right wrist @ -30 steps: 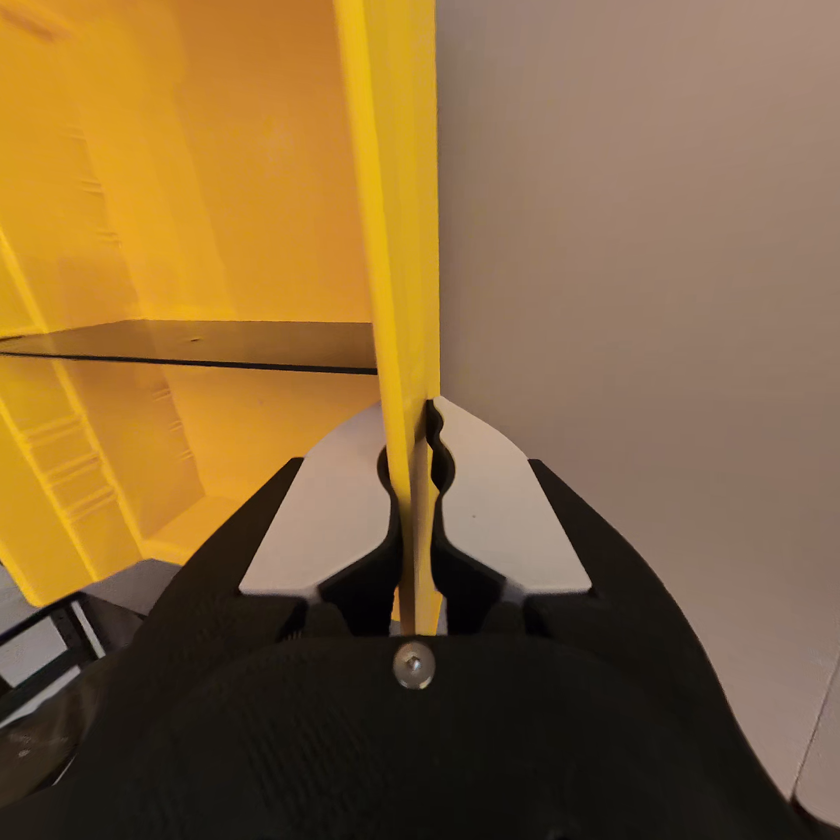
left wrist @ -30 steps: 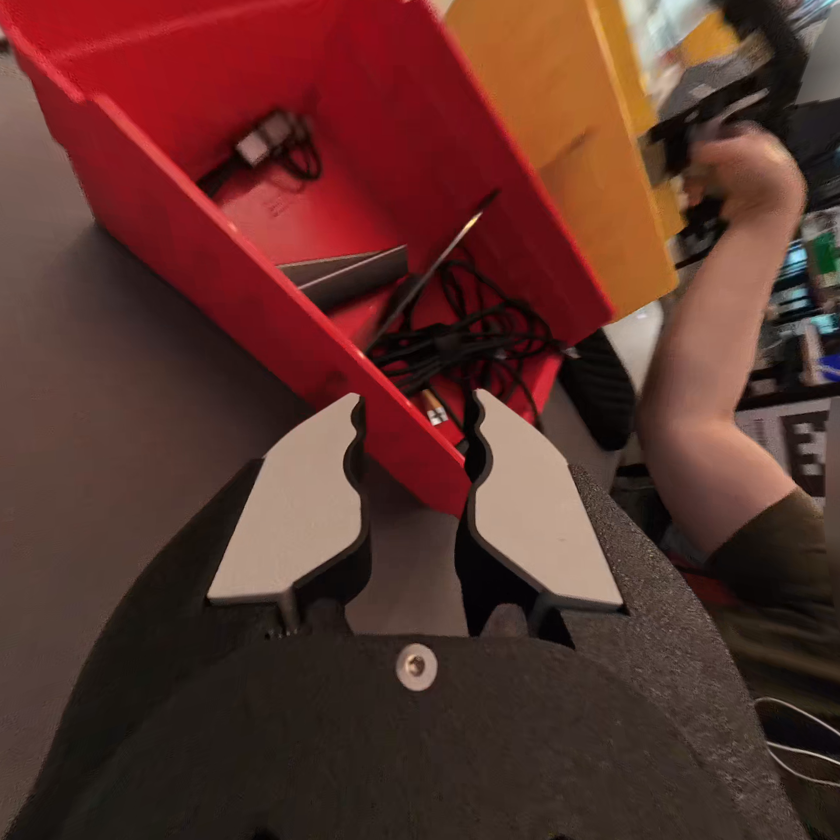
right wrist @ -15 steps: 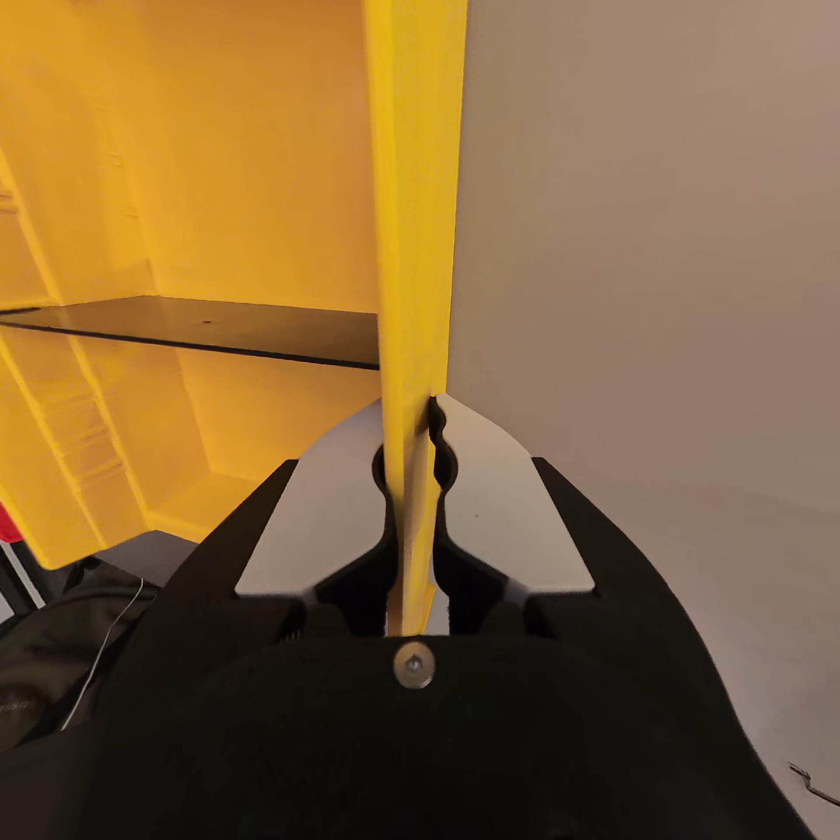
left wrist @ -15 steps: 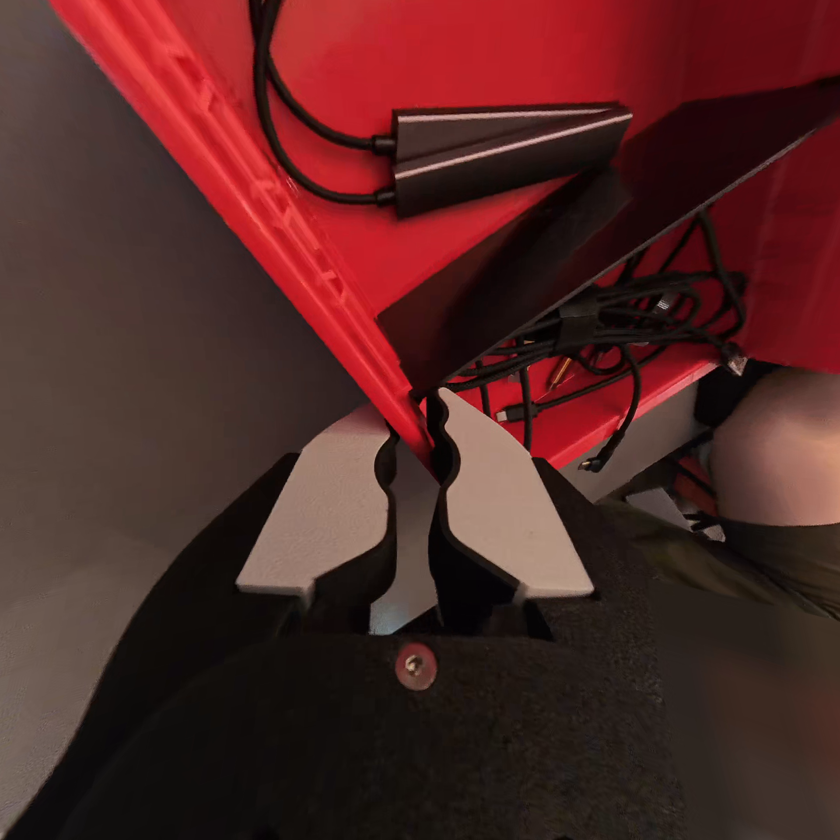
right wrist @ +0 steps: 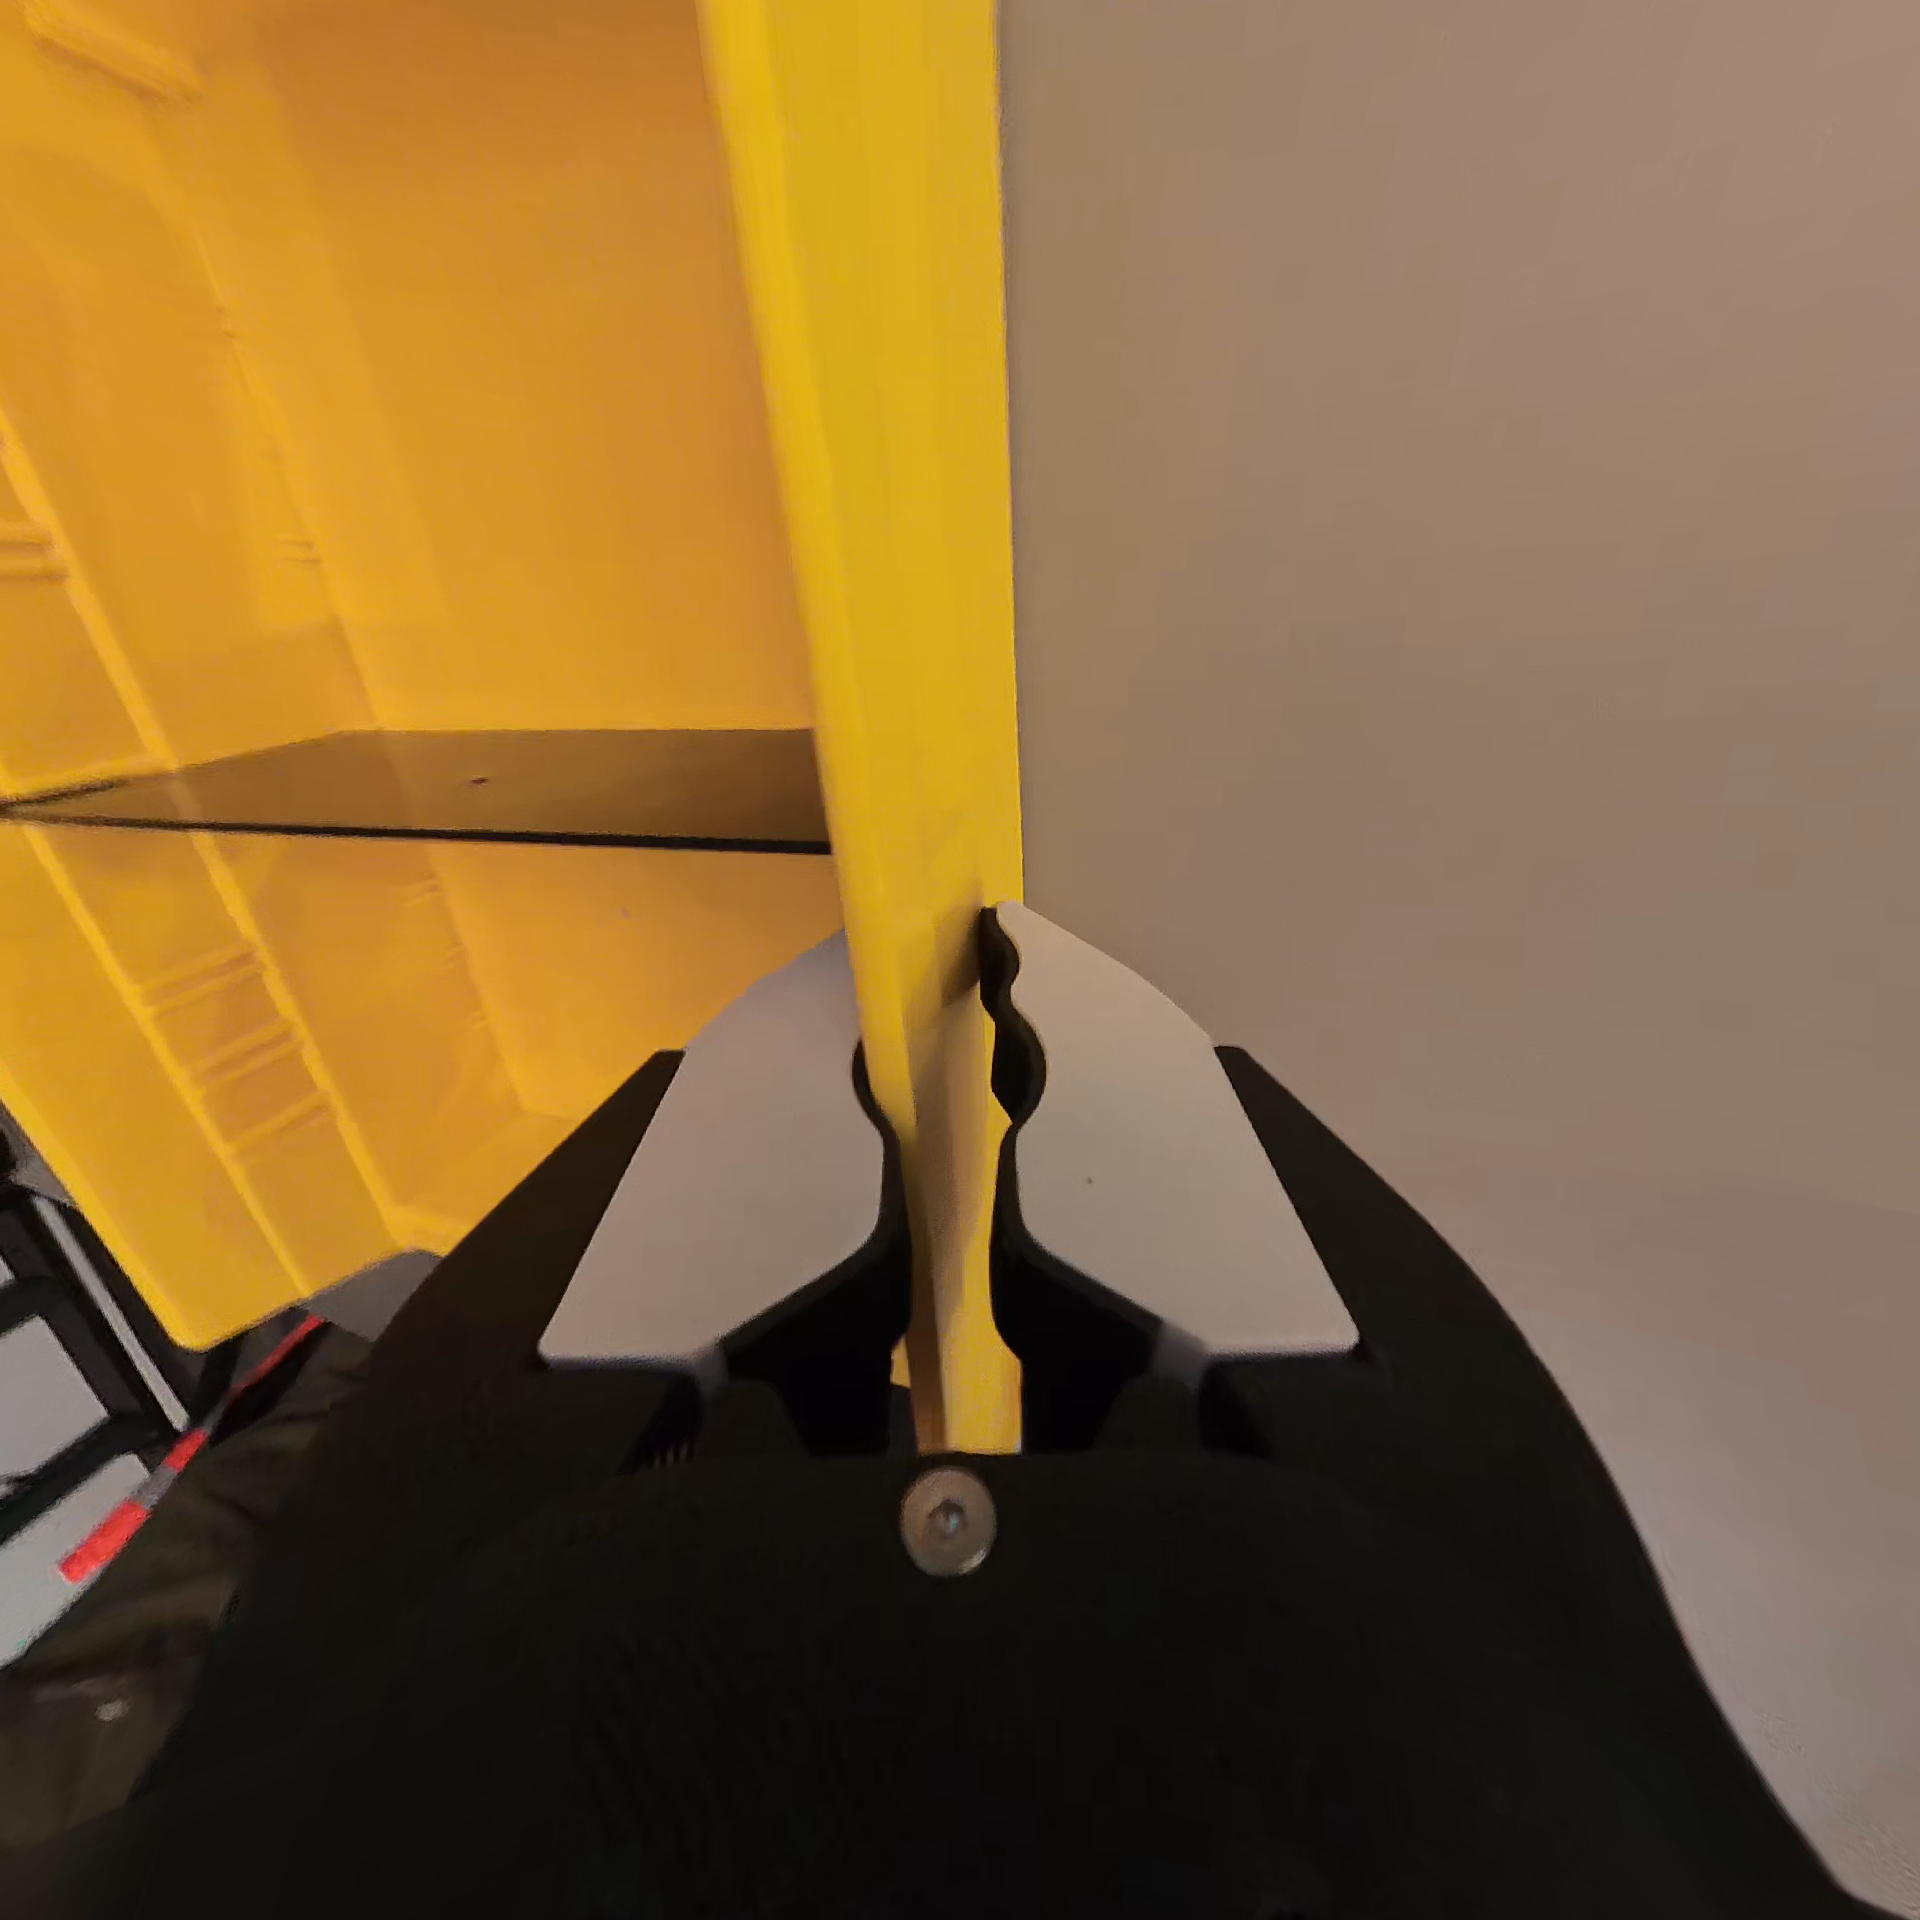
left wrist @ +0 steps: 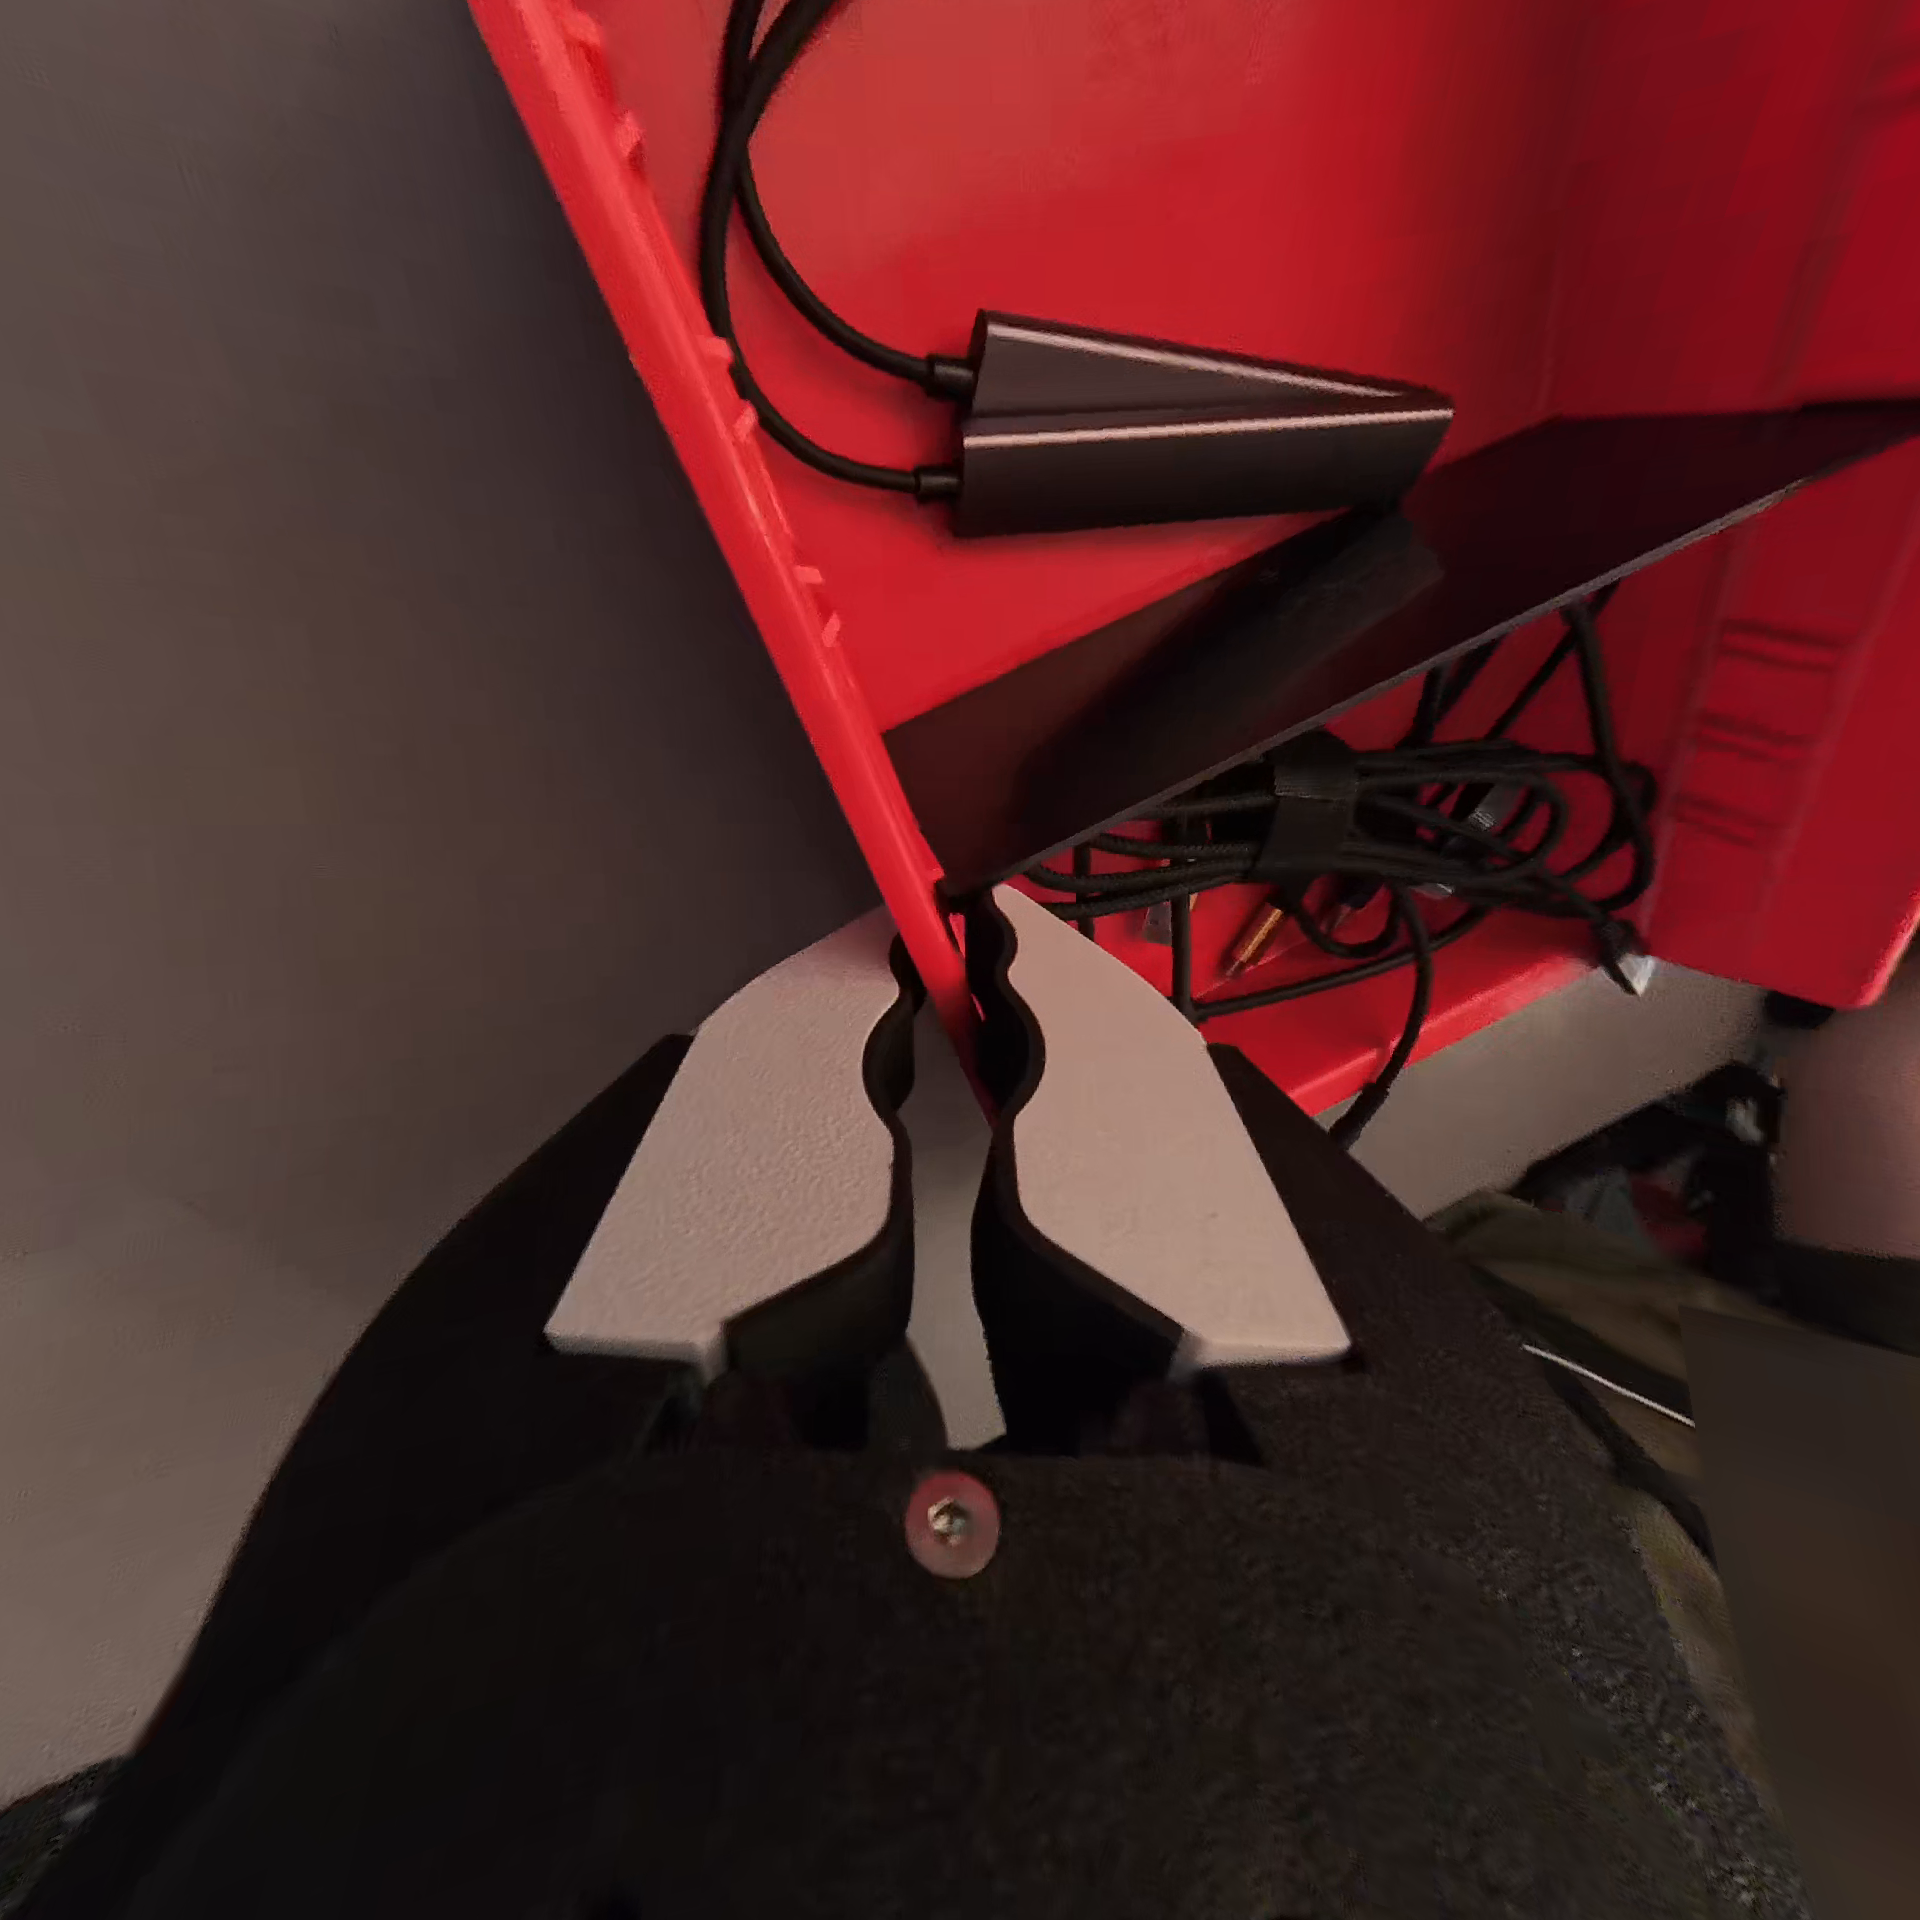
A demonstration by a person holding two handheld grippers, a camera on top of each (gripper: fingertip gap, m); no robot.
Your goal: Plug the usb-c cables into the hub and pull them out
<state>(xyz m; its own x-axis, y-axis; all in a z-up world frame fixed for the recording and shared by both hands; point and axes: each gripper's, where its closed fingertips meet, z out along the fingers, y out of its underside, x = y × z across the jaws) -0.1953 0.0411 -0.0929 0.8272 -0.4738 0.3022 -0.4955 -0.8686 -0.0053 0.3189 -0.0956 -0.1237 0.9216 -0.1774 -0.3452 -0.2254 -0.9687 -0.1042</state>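
Inside the red bin (left wrist: 1195, 156) that the left hand-held gripper (left wrist: 961, 997) pinches lie two hubs (left wrist: 1174, 436), perhaps three cables (left wrist: 1382, 831).

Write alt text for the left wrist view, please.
The left gripper is shut on the side wall of a red bin. A black divider splits the bin: two dark hubs on one side, tangled black cables on the other.
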